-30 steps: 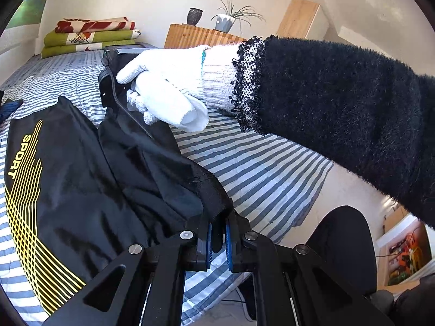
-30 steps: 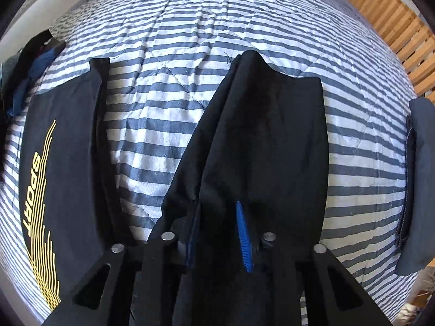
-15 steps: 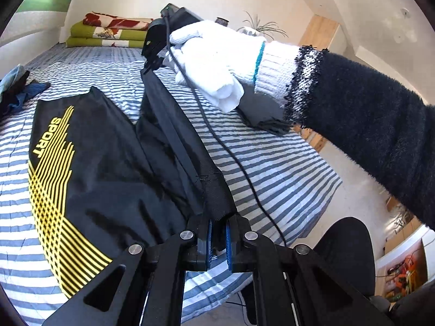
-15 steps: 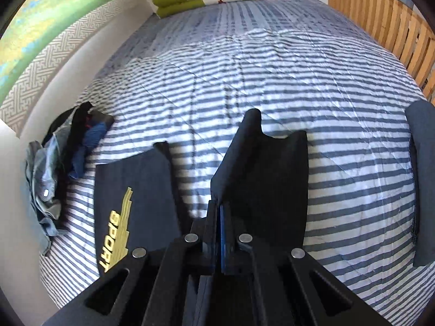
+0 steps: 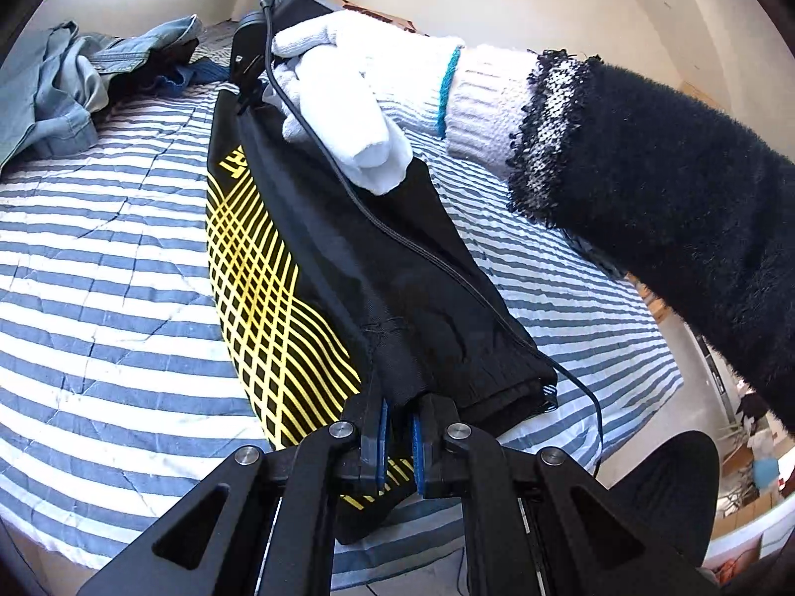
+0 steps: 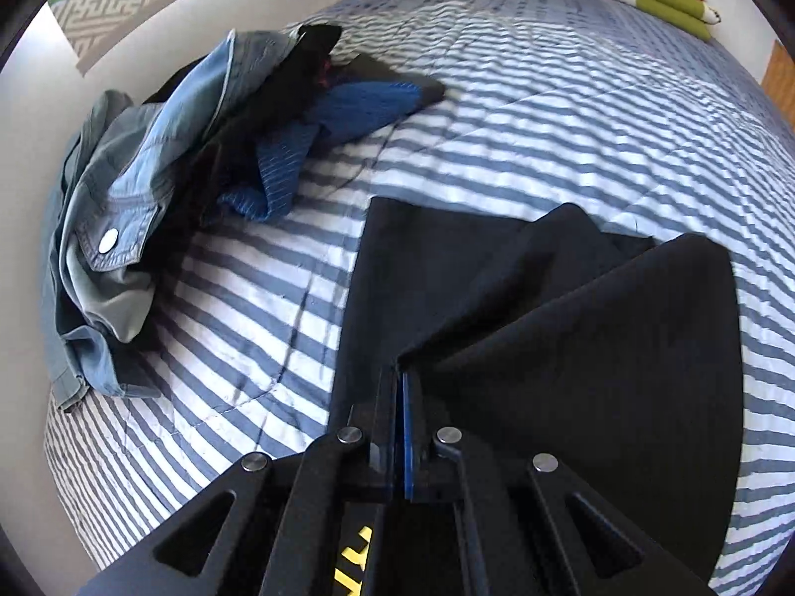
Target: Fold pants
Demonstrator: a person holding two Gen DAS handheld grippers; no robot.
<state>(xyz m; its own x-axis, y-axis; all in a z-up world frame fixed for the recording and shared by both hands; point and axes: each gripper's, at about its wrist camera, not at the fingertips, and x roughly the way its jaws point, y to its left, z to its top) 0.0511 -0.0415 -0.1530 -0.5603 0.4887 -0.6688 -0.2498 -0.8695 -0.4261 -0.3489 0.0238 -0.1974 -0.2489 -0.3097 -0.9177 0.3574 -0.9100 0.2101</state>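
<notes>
The black track pants (image 5: 348, 268) stretch lengthwise between the two grippers: the left gripper (image 5: 397, 427) is clamped on the near waist end, the right gripper (image 6: 400, 397) pinches a leg hem at the far end, above the other leg. Below lies a striped bed (image 5: 99, 258); a clothes heap (image 6: 164, 188) sits beyond.

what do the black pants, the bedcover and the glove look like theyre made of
Black pants: thin, smooth synthetic sportswear, probably; slight sheen, printed yellow lines. Bedcover: matte quilted cotton, likely; stitched seams, puckers. Glove: white knit, ribbed cuff.
</notes>
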